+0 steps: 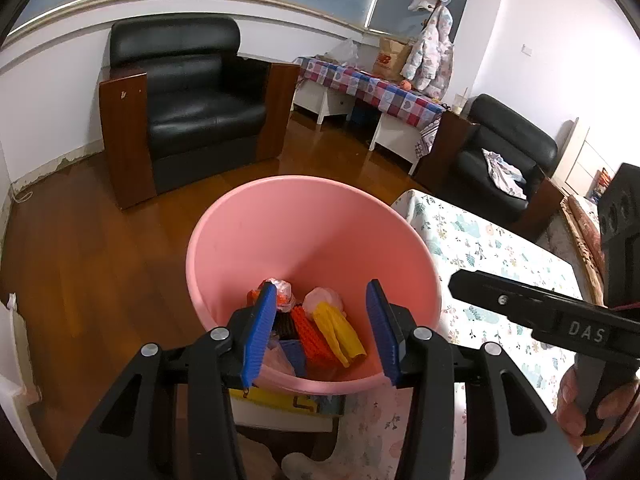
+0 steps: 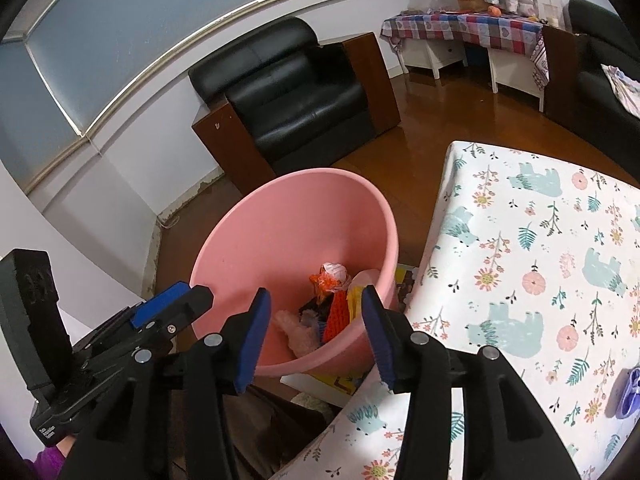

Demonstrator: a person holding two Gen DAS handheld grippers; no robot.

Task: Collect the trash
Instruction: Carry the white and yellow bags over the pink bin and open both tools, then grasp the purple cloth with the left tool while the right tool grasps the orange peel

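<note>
A pink plastic bin (image 1: pixel 280 240) stands on the floor beside the table and holds several pieces of trash: a yellow wrapper (image 1: pixel 340 330), an orange mesh piece (image 1: pixel 310 332), a pink wad (image 1: pixel 326 300). My left gripper (image 1: pixel 322 328) is open and empty, just above the bin's near rim. My right gripper (image 2: pixel 316 336) is open and empty above the same bin (image 2: pixel 288 232). The trash (image 2: pixel 332 304) lies at the bin's bottom. The left gripper's blue pad (image 2: pixel 160 306) shows at the left of the right wrist view. A purple scrap (image 2: pixel 630 394) lies on the table at the right edge.
A table with a floral bear-print cloth (image 2: pixel 540 280) stands right of the bin. A black leather armchair (image 1: pixel 192 96) sits behind it on the wooden floor. A second black chair (image 1: pixel 500 152) and a checked-cloth table (image 1: pixel 368 84) stand further back.
</note>
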